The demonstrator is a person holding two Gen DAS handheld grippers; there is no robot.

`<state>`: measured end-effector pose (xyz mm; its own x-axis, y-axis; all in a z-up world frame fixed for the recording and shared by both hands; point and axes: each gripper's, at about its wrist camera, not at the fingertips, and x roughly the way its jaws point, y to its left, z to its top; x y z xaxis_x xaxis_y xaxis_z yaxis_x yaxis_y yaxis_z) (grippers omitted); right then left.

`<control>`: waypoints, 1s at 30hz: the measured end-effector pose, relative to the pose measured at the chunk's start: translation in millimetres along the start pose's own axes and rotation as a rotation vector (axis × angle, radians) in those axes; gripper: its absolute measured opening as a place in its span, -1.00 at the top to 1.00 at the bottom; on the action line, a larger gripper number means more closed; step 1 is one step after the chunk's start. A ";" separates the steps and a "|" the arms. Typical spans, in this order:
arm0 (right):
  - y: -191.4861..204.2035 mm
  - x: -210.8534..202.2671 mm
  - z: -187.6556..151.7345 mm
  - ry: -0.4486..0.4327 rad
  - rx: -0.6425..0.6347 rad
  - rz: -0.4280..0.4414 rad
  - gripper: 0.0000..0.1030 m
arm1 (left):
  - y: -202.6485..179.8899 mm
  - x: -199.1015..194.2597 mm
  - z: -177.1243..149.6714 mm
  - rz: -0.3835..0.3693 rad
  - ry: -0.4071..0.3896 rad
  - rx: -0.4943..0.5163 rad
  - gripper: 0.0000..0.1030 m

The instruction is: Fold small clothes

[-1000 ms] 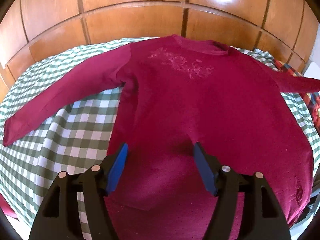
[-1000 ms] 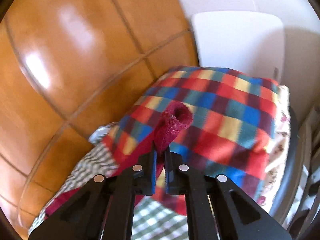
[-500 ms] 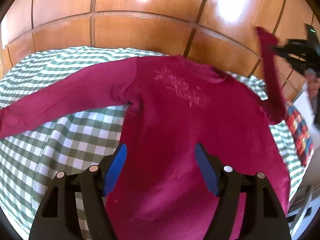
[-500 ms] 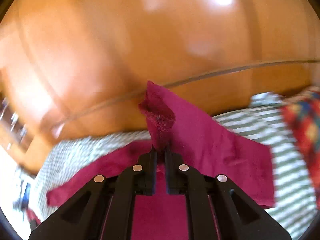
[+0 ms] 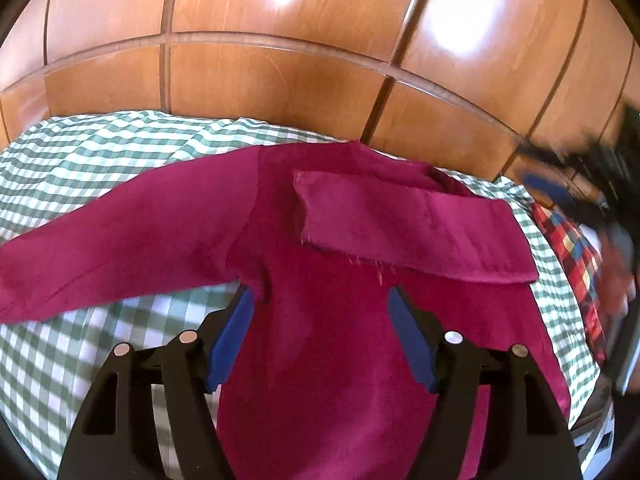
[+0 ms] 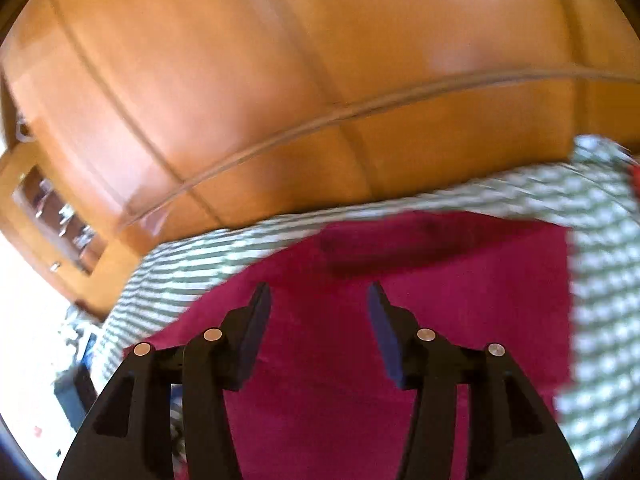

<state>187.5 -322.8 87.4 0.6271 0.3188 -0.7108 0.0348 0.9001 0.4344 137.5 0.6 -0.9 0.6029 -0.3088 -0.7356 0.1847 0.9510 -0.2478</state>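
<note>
A plain magenta-red top [image 5: 332, 344] is seen on a green-and-white checked cloth [image 5: 100, 152]. Glossy orange-brown wood panelling [image 5: 280, 80] is shown behind. A red, blue and yellow plaid fabric [image 5: 576, 256] is seen alongside. Blue pads [image 5: 230, 336] are carried on black fingers.

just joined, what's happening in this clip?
A person with two handheld grippers is folding a dark red long-sleeved top spread on a green-and-white checked cloth. One sleeve already lies folded across the chest; the other sleeve is stretched out flat to the side. The left gripper is open above the body of the top, holding nothing. The right gripper is also open and empty over the fabric. The outstretched sleeve looks like the likely next fold.
</note>
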 end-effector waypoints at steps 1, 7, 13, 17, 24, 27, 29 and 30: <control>-18.2 -9.0 -6.2 -0.007 0.021 -0.037 0.04 | 1.0 3.7 4.1 0.002 0.003 -0.004 -0.29; -115.8 -44.6 -54.4 0.008 0.153 -0.279 0.04 | 4.2 39.8 31.3 0.032 0.040 -0.016 -0.09; -141.8 -23.4 -83.3 0.066 0.146 -0.359 0.04 | 3.6 75.5 46.6 0.082 0.085 -0.019 -0.08; -132.9 1.7 -73.7 0.066 0.117 -0.372 0.09 | -1.3 96.9 50.9 0.073 0.135 -0.008 0.55; -142.1 1.7 -59.1 -0.012 0.212 -0.449 0.43 | -22.0 108.5 70.4 0.190 0.078 0.083 0.90; -141.3 16.3 -79.6 0.057 0.151 -0.504 0.48 | -25.1 123.1 67.5 0.244 0.109 0.127 0.88; -133.8 13.4 -84.8 0.062 0.087 -0.529 0.48 | -24.9 122.8 61.7 0.267 0.102 0.142 0.74; -133.2 12.1 -85.5 0.068 0.079 -0.531 0.48 | -23.7 119.2 59.3 0.274 0.093 0.141 0.66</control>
<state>124.0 -413.4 -26.4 0.4554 -0.1532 -0.8770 0.3932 0.9184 0.0438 251.0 -58.0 -45.3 0.5725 -0.0342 -0.8192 0.1348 0.9895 0.0529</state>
